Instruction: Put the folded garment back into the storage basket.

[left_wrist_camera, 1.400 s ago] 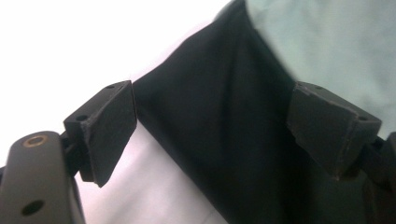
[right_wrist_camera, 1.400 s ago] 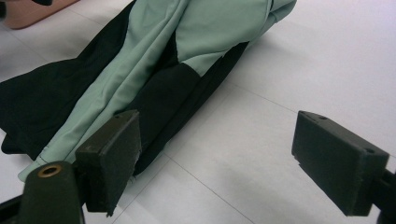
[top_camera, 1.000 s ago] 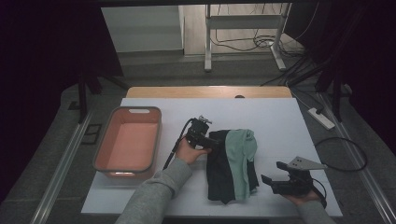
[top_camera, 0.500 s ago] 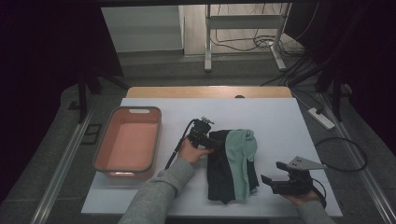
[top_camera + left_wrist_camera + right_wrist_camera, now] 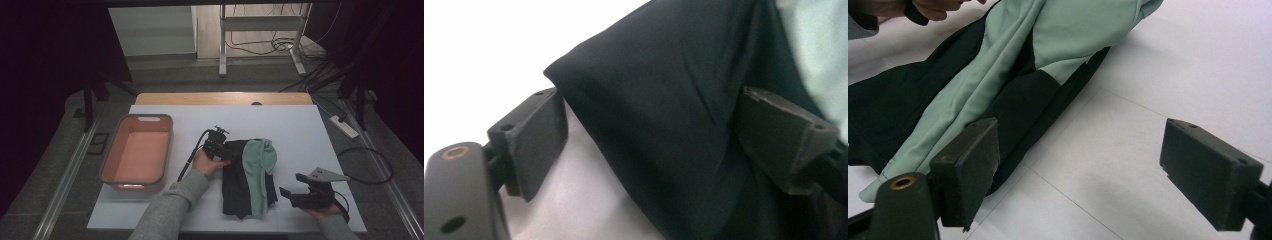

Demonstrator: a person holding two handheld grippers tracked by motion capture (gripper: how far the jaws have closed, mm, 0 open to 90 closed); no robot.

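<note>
Black cloth (image 5: 239, 182) is lying in a long bundle near the middle of the white table (image 5: 300, 130), with a pale green cloth (image 5: 257, 167) draped along its right side and folded over its far end. The left gripper (image 5: 226, 150) is sitting at the far left corner of the bundle, its jaws spread wide. The left gripper view is showing what the high view cannot: a fold of the black cloth (image 5: 664, 110) is reaching in between the two spread jaws, which are standing either side of it without pressing it, and bare table is showing under the near jaw. A sliver of the green cloth (image 5: 819, 45) is appearing at that view's far right.

The right gripper (image 5: 292, 196) is resting low over the table just right of the bundle's near end, clear of the fabric, jaws wide apart with nothing between them. Its own view is looking along the bundle, the green cloth (image 5: 1048, 55) lying on top of the black one (image 5: 903, 105), and the person's left hand (image 5: 938, 7) is showing at the top left corner.

An orange tub (image 5: 137, 155) is standing well to the left of the cloths, near the table's left edge. A grey sleeve (image 5: 167, 210) is coming in from the bottom, and the left gripper's black cable (image 5: 192, 155) is trailing across the table between tub and bundle. Nothing is lying between either gripper and the cloths.
</note>
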